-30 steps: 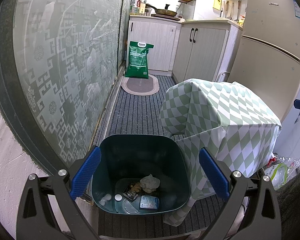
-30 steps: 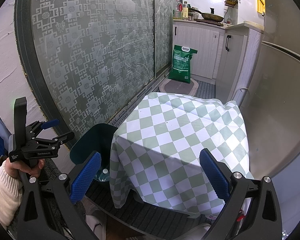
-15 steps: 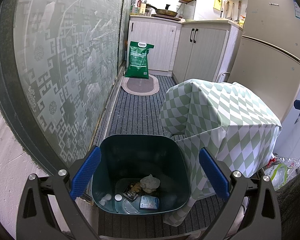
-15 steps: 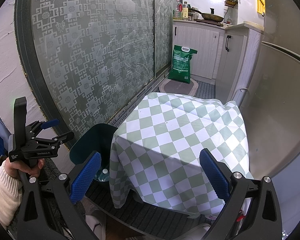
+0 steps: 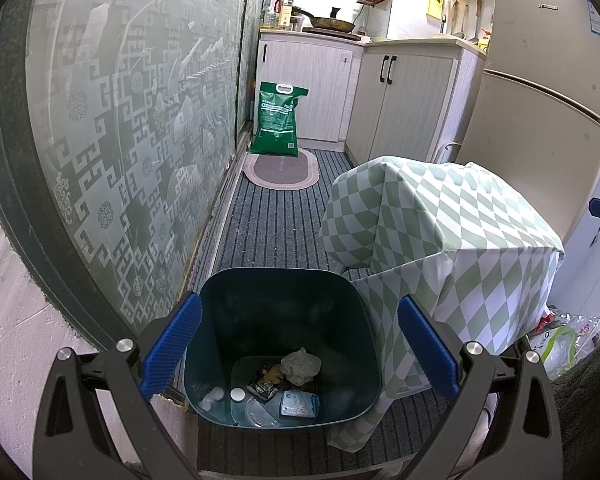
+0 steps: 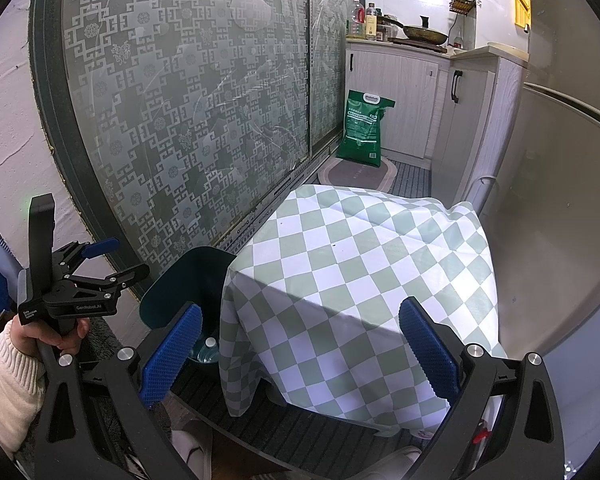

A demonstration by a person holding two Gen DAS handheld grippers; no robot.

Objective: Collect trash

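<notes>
A dark teal trash bin [image 5: 278, 294] stands on the floor beside a small table under a green-and-white checked cloth [image 5: 452, 216]. In the bin lie a crumpled white tissue [image 5: 301, 365], a dark wrapper [image 5: 263, 385], a blue-white packet [image 5: 299, 404], clear lids and bottle caps. My left gripper [image 5: 299, 352] hangs open and empty above the bin. My right gripper [image 6: 299, 354] is open and empty in front of the table [image 6: 364, 264]. The bin's rim [image 6: 188, 280] shows at its left, and the left gripper [image 6: 112, 264] too.
A patterned frosted glass sliding door [image 5: 132, 120] runs along the left. A green sack [image 5: 278, 120] and an oval mat [image 5: 282, 170] lie by the white cabinets [image 5: 404, 100]. A beige fridge [image 5: 540, 92] stands right. A plastic bag [image 5: 556, 344] lies behind the table.
</notes>
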